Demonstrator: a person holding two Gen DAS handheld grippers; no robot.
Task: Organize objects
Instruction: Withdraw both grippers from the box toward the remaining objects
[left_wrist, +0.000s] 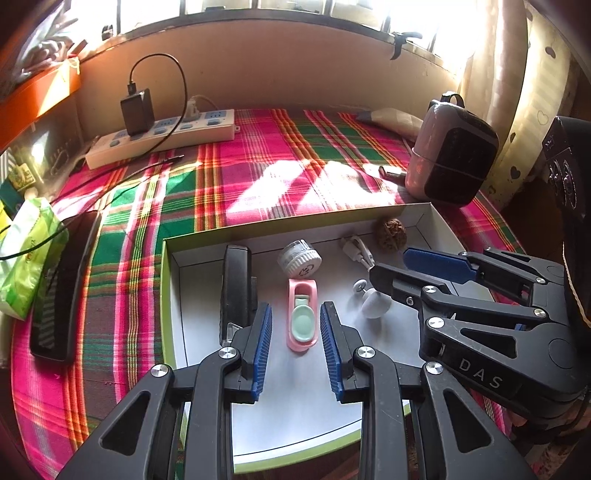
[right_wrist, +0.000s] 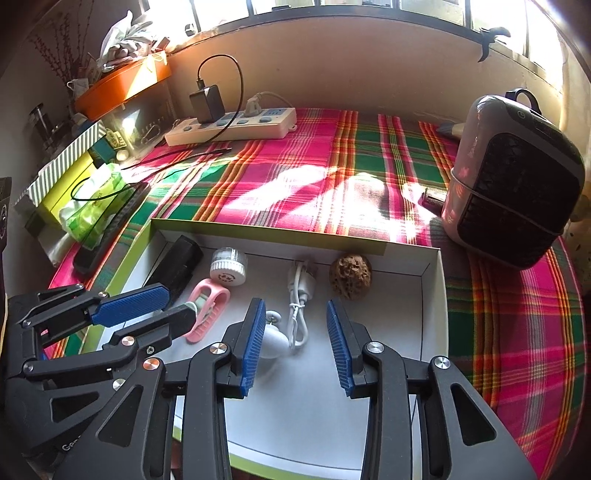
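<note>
Nearest the lens, the left gripper stands with jaws apart over the pink clipper at the frame's centre, nothing held. The clipper lies flat in the white tray, between the black case on its left and the white knob on its right. The right gripper is likewise spread and empty above the cable. This looks like the approach before a pick; next, I'd judge, comes lowering squarely and closing across the clipper's narrow sides.
</note>
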